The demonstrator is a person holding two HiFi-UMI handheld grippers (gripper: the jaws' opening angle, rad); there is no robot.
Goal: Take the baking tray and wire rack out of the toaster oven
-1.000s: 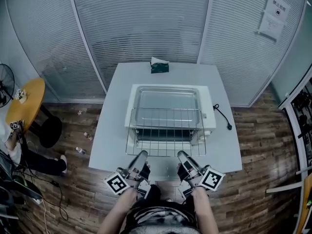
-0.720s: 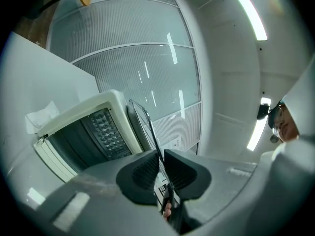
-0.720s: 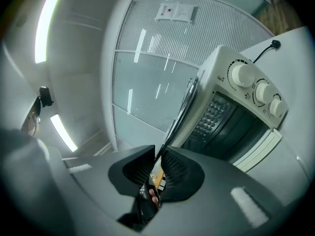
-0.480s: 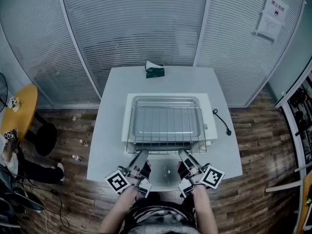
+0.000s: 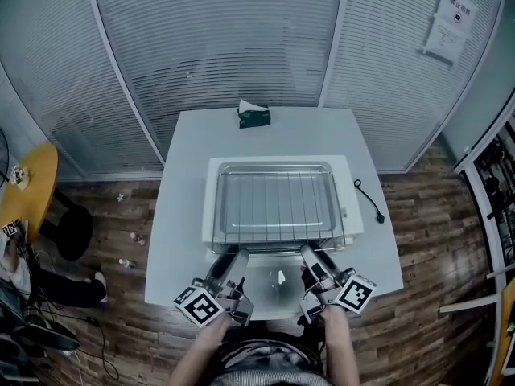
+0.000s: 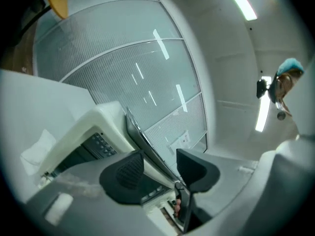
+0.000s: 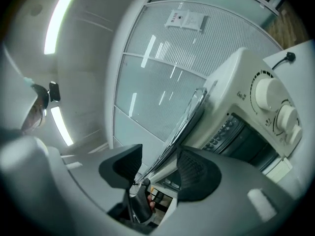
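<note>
Two claws, the left claw (image 5: 232, 262) and right claw (image 5: 312, 257), have just been opening and stand half apart. Neither grips the wire rack (image 5: 278, 207), whose front edge runs between their pads. It lies over the baking tray (image 5: 273, 166) atop the toaster oven (image 5: 351, 193), just ahead.

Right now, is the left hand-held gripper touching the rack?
Cannot tell. Left gripper view: the hand-held gripper has just been opening its jaws. The rack runs edge-on between them, clear of one pad but overlapping the other.
</note>
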